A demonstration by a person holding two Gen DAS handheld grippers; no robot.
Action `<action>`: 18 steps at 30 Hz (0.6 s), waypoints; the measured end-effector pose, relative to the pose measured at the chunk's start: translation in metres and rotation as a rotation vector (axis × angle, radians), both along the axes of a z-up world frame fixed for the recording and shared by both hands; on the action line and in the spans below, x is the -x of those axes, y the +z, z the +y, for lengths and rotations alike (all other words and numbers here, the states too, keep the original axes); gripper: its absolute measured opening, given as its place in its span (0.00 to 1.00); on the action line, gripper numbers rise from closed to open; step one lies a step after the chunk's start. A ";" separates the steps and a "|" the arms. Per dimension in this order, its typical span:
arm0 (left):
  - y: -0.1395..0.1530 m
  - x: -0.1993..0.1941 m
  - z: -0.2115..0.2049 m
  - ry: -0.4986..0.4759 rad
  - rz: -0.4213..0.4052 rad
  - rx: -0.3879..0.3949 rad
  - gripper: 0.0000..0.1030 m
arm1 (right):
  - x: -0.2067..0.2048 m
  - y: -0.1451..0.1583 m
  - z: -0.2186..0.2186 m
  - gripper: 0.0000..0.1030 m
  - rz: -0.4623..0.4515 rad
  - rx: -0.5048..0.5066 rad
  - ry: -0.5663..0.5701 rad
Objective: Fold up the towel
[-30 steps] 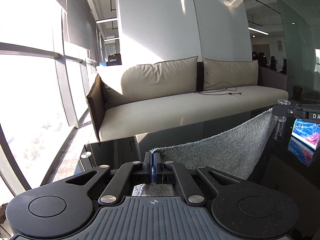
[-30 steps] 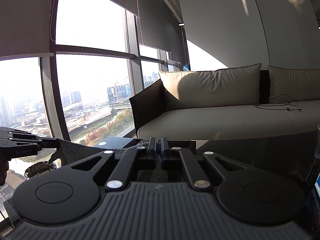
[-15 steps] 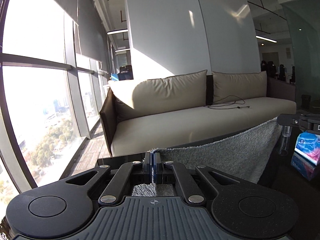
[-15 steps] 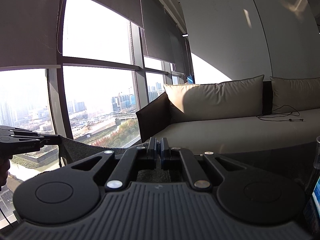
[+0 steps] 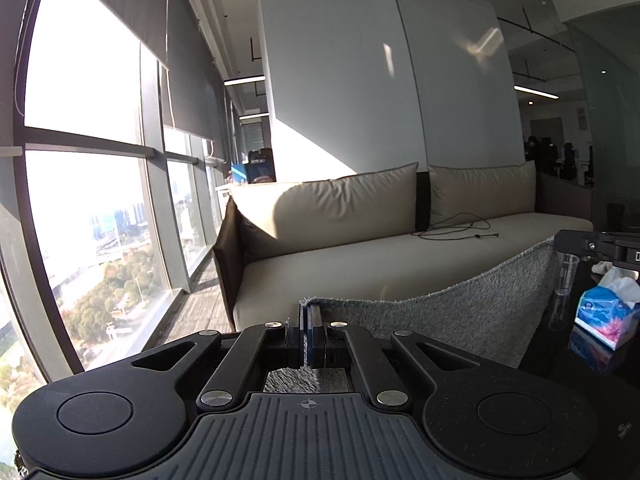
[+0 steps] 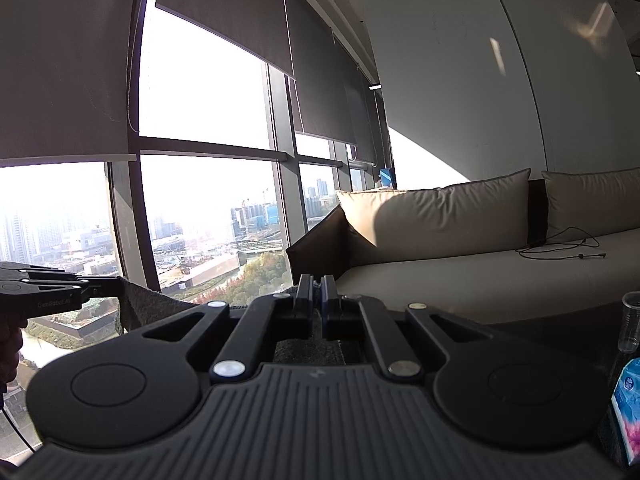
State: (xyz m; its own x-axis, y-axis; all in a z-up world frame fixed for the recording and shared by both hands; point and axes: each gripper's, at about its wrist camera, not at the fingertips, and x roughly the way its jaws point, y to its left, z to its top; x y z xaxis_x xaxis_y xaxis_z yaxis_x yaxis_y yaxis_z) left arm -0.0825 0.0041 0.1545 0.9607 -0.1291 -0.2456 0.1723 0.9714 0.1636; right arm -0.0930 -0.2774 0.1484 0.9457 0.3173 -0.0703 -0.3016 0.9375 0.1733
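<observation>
Two grippers, left gripper [image 5: 306, 322] and right gripper [image 6: 318, 300], each pinch a corner of the grey towel [image 5: 460, 320] before the sofa [image 5: 400, 256]. Uneven lifting could tug a corner free.

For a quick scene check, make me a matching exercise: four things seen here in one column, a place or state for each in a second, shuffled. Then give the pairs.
Things
1. towel
2. black cable
3. tissue pack
4. clear plastic cup

Places or states
A. lying loose on the sofa seat
B. upright, just behind the towel's right corner
C. stretched between two shut grippers
D. on the dark table at far right

Pairs: 1-C, 2-A, 3-D, 4-B
</observation>
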 end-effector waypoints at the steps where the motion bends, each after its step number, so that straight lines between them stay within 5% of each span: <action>1: 0.003 0.003 0.000 0.002 -0.005 -0.002 0.01 | 0.003 0.004 0.000 0.03 -0.001 -0.002 0.002; 11: 0.010 0.032 -0.002 0.035 -0.021 -0.017 0.02 | 0.037 0.023 0.009 0.03 0.041 0.028 0.018; 18: -0.010 0.014 -0.007 0.042 0.010 -0.034 0.02 | 0.022 0.013 0.017 0.03 0.070 0.050 0.004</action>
